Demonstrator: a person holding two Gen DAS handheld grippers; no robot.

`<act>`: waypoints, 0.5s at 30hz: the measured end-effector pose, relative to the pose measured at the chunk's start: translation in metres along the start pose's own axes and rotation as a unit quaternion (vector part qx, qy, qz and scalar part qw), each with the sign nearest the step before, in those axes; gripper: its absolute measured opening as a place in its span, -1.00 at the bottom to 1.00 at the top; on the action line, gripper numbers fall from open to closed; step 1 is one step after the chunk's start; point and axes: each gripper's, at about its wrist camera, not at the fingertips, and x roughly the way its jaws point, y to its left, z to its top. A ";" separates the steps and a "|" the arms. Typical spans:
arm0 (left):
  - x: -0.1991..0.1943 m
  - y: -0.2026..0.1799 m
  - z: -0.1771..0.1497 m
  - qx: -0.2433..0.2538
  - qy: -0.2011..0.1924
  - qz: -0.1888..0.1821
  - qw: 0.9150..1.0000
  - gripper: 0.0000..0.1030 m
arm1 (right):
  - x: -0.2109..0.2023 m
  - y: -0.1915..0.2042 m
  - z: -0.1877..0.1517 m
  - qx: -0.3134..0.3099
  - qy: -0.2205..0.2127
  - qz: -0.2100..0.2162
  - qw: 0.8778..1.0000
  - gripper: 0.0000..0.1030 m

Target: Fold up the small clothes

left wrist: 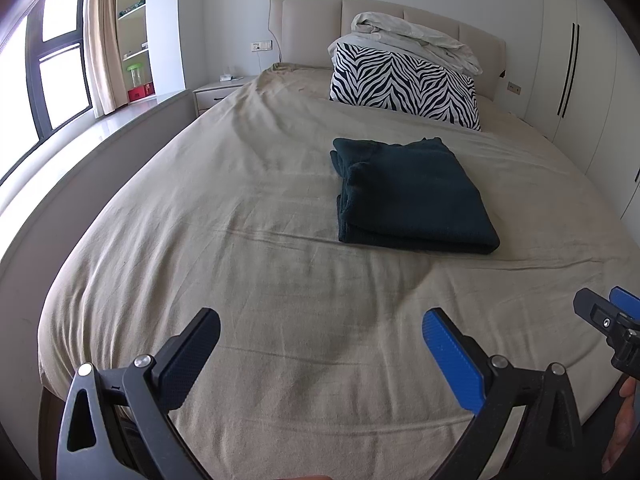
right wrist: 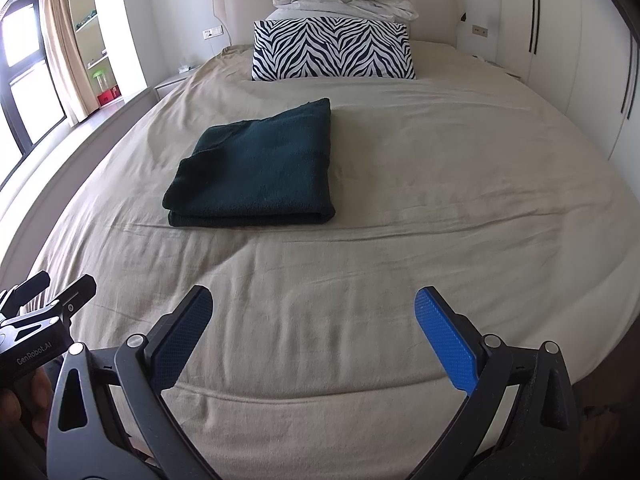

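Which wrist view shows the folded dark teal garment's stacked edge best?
Right wrist: the folded dark teal knit garment lies nearer centre, its layered front edge facing the camera. The left wrist view shows it off to the right, angled.

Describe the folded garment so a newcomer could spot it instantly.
On the big beige bed, look in front of the zebra-striped pillow at the headboard end. The dark teal folded garment lies flat mid-bed, the only dark, plain thing there.
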 end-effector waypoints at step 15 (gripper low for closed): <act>0.001 -0.001 -0.002 0.001 0.001 0.000 1.000 1.00 | 0.002 0.002 -0.003 0.001 0.003 0.000 1.000 1.00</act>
